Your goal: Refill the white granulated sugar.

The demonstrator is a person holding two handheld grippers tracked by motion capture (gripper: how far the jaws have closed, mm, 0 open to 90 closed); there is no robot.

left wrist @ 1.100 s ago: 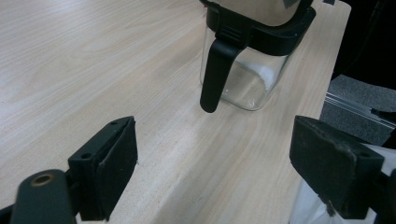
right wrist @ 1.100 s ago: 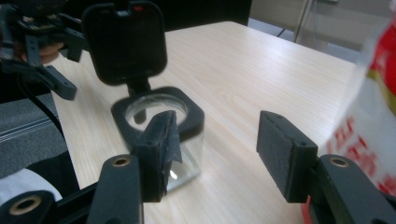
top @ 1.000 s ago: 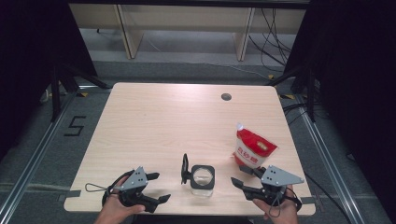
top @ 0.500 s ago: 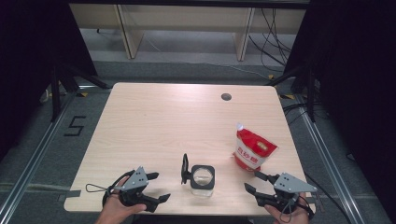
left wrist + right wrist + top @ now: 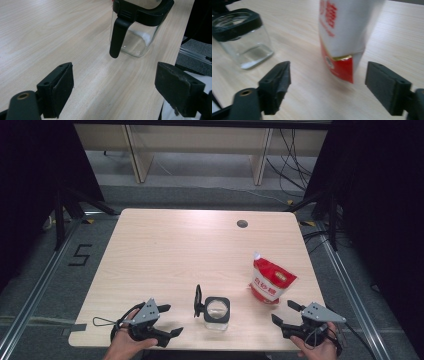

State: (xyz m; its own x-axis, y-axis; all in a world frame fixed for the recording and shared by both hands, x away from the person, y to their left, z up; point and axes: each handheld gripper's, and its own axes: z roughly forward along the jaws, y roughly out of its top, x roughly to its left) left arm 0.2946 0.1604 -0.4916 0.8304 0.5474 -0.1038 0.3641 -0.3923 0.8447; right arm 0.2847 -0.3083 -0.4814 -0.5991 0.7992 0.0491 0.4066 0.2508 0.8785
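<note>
Pouch [image 5: 270,282]: red and white, standing upright on the table [image 5: 165,250], right side, near half. In the right gripper view the pouch [image 5: 342,37] stands ahead of the jaws, between their lines but beyond the pads; nothing touches it. Red print on its white face, red band at the base.

Right gripper [image 5: 289,314]: held in the person's right hand [image 5: 315,347] at the near right corner of the table, just near of the pouch. Jaws have just been opening and now stand wide, nothing between the pads. Bare table under the pads [image 5: 277,86] in its own view.

Jar [image 5: 217,312]: clear glass, square, black rim, near centre of the table, left of the pouch and apart from it. A little white powder lies in its bottom corner, seen in the right gripper view [image 5: 242,37]. Its black lid [image 5: 198,300] stands up on the left side of the rim, flipped open; in the left gripper view it hangs down over the glass as a black tab [image 5: 117,37].

Left gripper [image 5: 170,320]: in the left hand [image 5: 127,345] at the near left edge, left of the jar, not touching it. Jaws wide, empty; the pads [image 5: 61,92] frame bare wood, jar beyond them.

Far right of the table: one small dark round grommet [image 5: 242,224].
</note>
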